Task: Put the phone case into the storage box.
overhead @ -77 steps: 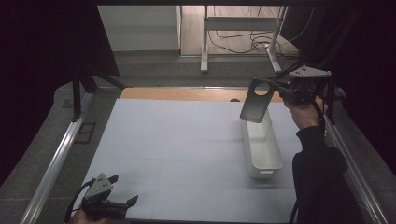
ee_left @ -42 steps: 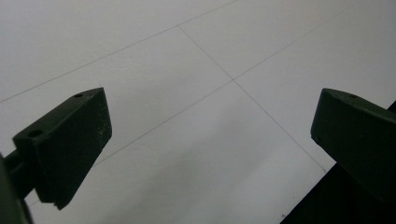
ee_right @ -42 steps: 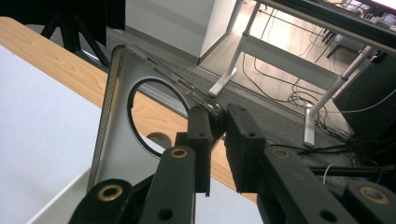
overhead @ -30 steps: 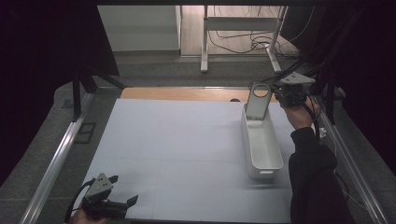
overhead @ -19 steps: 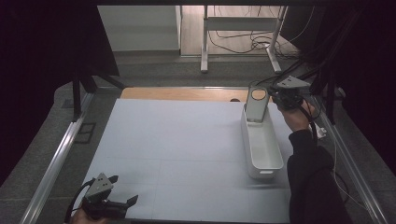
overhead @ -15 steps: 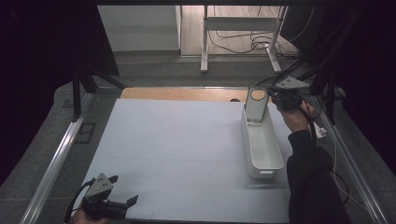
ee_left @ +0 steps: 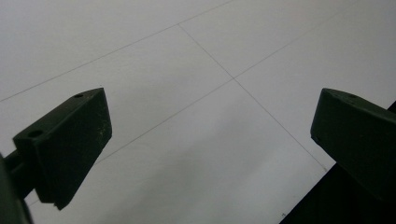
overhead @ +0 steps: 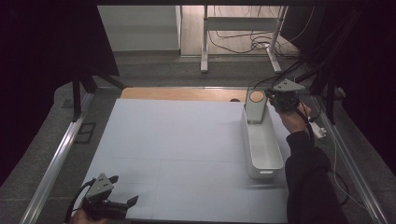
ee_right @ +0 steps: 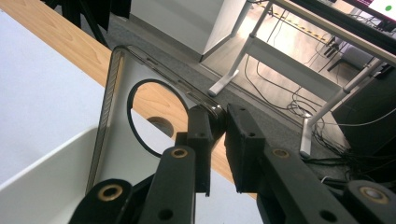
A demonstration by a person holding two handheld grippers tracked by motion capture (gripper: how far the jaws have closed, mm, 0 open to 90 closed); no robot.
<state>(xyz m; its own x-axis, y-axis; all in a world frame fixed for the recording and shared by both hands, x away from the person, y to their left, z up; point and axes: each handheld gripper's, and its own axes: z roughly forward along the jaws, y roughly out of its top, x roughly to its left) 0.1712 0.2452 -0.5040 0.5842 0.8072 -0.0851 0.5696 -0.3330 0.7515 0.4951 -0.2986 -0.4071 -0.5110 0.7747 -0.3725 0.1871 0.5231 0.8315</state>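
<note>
Covering most of the table, the large pale grey mat (overhead: 187, 149) lay under both tools, its far edge leaving a strip of bare wooden tabletop (overhead: 182, 94) beyond. On its right side sat the long white plastic bin (overhead: 261, 144), its long axis running from the person's side toward the far edge, directly below and in front of the right gripper (ee_right: 217, 121). That right gripper (overhead: 273, 100) hung over the bin's far end with its jaws closed on the top edge of a flat grey plastic panel pierced by a round hole (ee_right: 121, 126). The panel (overhead: 255, 106) hung downward from the grip, nearly upright, its lower edge dipping inside the bin's far end; whether it touched the bin floor could not be told. Its flat face looked back along the bin, so the panel's width spanned the bin's short side. Judging by this, lowering it straight down would seat it, and the right hand was the one placed to do so. The left gripper (overhead: 122, 205) rested low at the near left corner of the mat, well apart from the bin, jaws spread wide with nothing but mat between them (ee_left: 210, 140).
</note>
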